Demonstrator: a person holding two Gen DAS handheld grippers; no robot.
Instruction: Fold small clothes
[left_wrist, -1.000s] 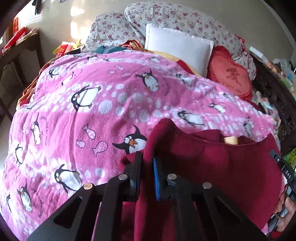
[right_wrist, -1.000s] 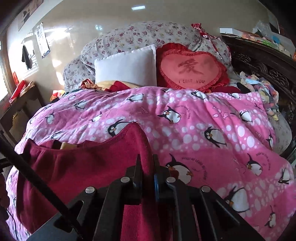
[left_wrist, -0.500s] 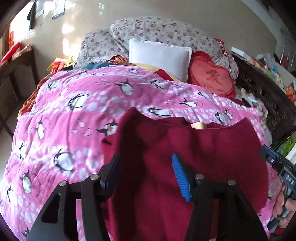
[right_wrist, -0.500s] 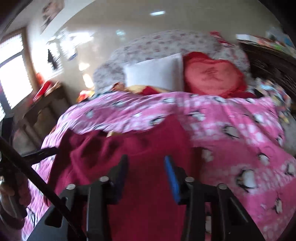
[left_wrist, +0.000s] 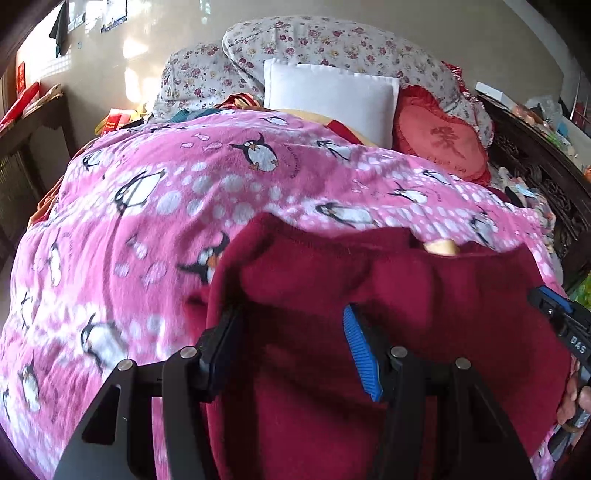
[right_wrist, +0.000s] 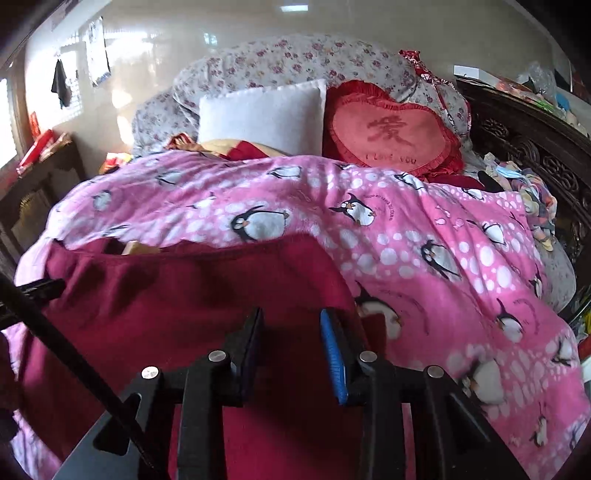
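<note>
**Both grippers spread above a dark red garment on the bed**

A dark red garment (left_wrist: 424, 302) lies spread on the pink penguin blanket (left_wrist: 155, 206) that covers the bed, near its foot. A pale tan patch (left_wrist: 441, 246) shows at its far edge; the view is too blurred to tell what it is.

The left gripper (left_wrist: 291, 339) hangs over the garment's left part with its jaws wide apart and nothing between them. The right gripper (right_wrist: 291, 343) hangs over the right part, jaws also parted, though less widely, and holding nothing.

At the head of the bed stand a white pillow (right_wrist: 262, 114), a red heart cushion (right_wrist: 391, 129) beside it, and floral pillows (right_wrist: 295, 59) behind.
</note>
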